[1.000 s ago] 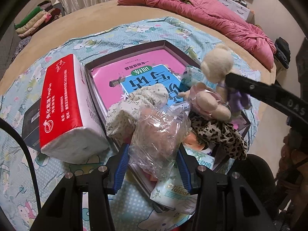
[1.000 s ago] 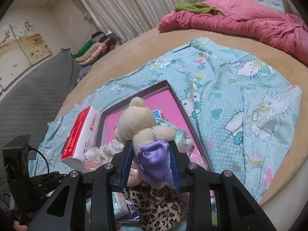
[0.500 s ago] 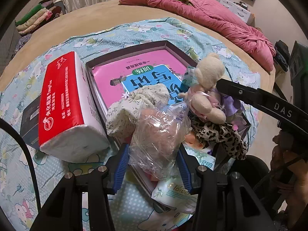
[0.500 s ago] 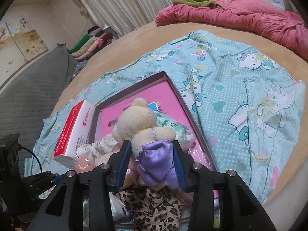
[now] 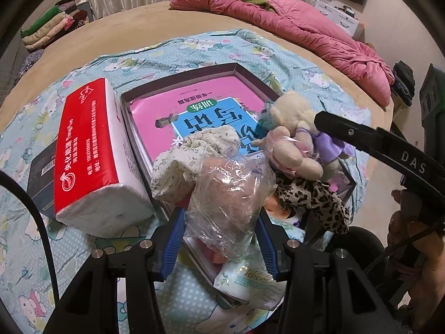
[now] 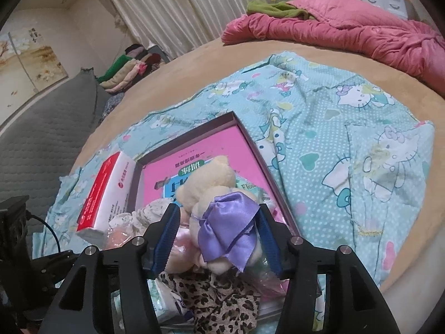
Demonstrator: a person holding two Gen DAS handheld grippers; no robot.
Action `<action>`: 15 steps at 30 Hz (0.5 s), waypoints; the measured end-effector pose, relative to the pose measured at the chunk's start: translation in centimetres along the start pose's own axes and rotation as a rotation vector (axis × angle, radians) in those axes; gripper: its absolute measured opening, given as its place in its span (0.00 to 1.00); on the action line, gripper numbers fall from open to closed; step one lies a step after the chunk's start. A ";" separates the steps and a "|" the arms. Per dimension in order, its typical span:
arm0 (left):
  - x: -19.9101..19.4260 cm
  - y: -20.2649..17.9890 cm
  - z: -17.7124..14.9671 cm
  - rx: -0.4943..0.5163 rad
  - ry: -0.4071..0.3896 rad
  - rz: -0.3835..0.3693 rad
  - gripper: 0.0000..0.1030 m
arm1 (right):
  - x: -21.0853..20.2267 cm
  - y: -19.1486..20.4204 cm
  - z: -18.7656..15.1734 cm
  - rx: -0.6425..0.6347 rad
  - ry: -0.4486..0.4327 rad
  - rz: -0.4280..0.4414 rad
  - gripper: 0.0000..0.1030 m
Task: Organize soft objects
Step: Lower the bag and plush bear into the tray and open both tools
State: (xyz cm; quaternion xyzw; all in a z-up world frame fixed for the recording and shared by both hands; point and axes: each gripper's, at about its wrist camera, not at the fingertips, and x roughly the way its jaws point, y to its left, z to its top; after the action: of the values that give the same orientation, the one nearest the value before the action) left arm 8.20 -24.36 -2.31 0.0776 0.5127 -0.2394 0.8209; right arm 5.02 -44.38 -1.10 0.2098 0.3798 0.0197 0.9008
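A shallow dark box (image 5: pixel 183 82) with a pink book lies on the patterned sheet. In it lie a floral cloth roll (image 5: pixel 194 156), a pink-bowed plush (image 5: pixel 292 153), and a leopard-print cloth (image 5: pixel 314 197). My left gripper (image 5: pixel 219 239) is shut on a clear plastic bag (image 5: pixel 230 197) over the box's near edge. My right gripper (image 6: pixel 215 239) is shut on a cream teddy bear with a purple bow (image 6: pixel 222 211), which it holds low on the pile in the box (image 6: pixel 250 139); the bear also shows in the left wrist view (image 5: pixel 294 117).
A red and white tissue pack (image 5: pixel 91 156) lies left of the box, a dark box (image 5: pixel 41 172) beside it. A white wipes packet (image 5: pixel 247 278) sits at the near edge. A pink quilt (image 5: pixel 292 19) lies at the far side of the bed.
My right gripper has lowered the teddy bear down onto the pile in the box. My left gripper has stayed shut on the plastic bag in the same place.
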 end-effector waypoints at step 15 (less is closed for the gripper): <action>-0.2 -0.2 0.2 0.000 0.001 0.004 0.51 | -0.8 0.2 0.2 -0.007 -0.025 -0.029 0.69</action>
State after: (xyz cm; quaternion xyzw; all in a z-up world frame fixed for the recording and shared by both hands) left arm 8.16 -24.53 -2.01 0.0786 0.5129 -0.2376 0.8212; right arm 4.62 -44.43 -0.37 0.2015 0.3714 0.0055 0.9063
